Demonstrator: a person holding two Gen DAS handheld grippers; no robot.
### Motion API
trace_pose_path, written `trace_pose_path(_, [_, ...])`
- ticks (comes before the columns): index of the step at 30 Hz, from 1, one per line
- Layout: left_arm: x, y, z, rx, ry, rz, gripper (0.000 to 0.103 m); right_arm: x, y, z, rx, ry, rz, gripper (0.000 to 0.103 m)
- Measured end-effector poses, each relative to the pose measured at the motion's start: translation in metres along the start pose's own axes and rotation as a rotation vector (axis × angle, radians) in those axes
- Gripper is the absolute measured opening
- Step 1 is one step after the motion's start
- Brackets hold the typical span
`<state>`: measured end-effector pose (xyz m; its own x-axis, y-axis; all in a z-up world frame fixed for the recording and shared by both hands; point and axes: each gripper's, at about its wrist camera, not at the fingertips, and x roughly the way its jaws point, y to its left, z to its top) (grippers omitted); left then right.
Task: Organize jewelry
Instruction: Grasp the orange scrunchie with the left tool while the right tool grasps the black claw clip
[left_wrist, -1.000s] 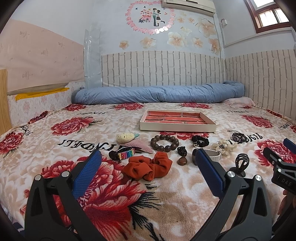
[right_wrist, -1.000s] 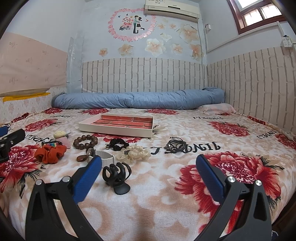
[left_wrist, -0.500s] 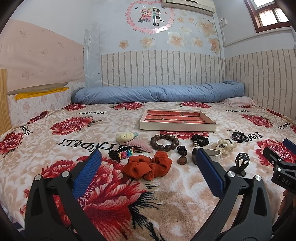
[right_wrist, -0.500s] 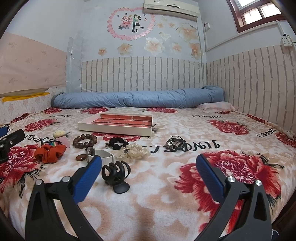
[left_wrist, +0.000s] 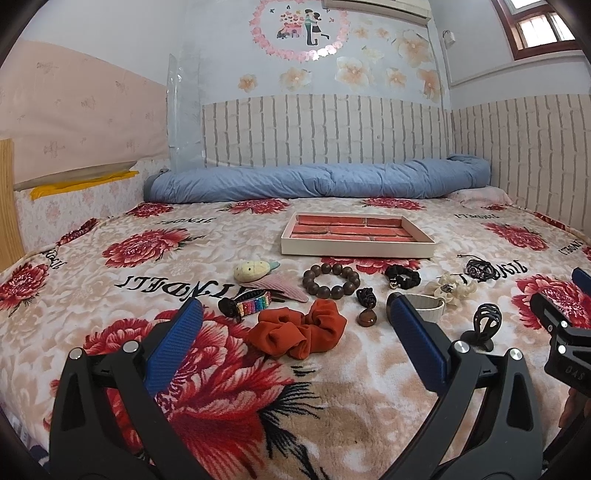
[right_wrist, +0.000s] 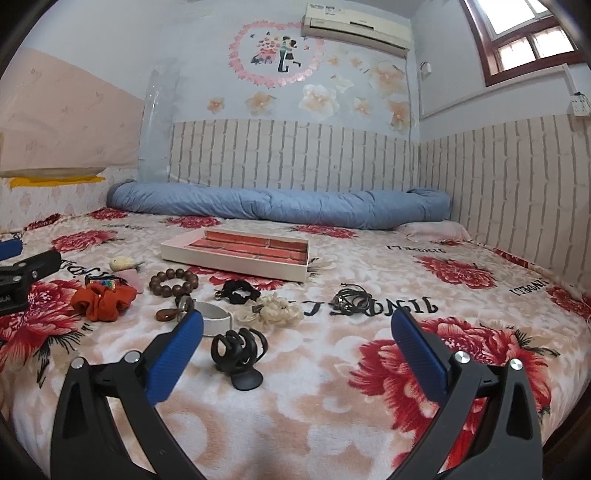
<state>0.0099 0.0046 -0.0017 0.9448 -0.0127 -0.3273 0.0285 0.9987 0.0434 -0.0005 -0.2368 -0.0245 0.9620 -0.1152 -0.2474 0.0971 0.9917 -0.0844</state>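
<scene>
Left gripper (left_wrist: 293, 310), jaws released and empty, hovers over a floral blanket (left_wrist: 92, 295); an orange scrunchie (left_wrist: 299, 332) lies between them, the tray (left_wrist: 356, 251) beyond. Right gripper (right_wrist: 297, 321), also released, has a black claw clip (right_wrist: 238, 350) just inside its left jaw.

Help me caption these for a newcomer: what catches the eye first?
A scatter of accessories on the red-flowered blanket: an orange scrunchie nearest the open left gripper, a brown bead bracelet behind it. Farther back lies the shallow tray; a black claw clip stands by the open right gripper.
</scene>
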Motion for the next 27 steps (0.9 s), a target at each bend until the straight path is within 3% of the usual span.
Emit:
trace_pose_path(14, [0.023,0.001,0.013,-0.018,0.073,-0.045,0.098,0.03,0.014,0.006,-0.003,0.133,0.067,0.099])
trace_pose_path(27, [0.074,0.007,0.005,-0.025,0.255,-0.044,0.098,0.069,0.021,-0.006,0.029,0.274,0.065,0.098])
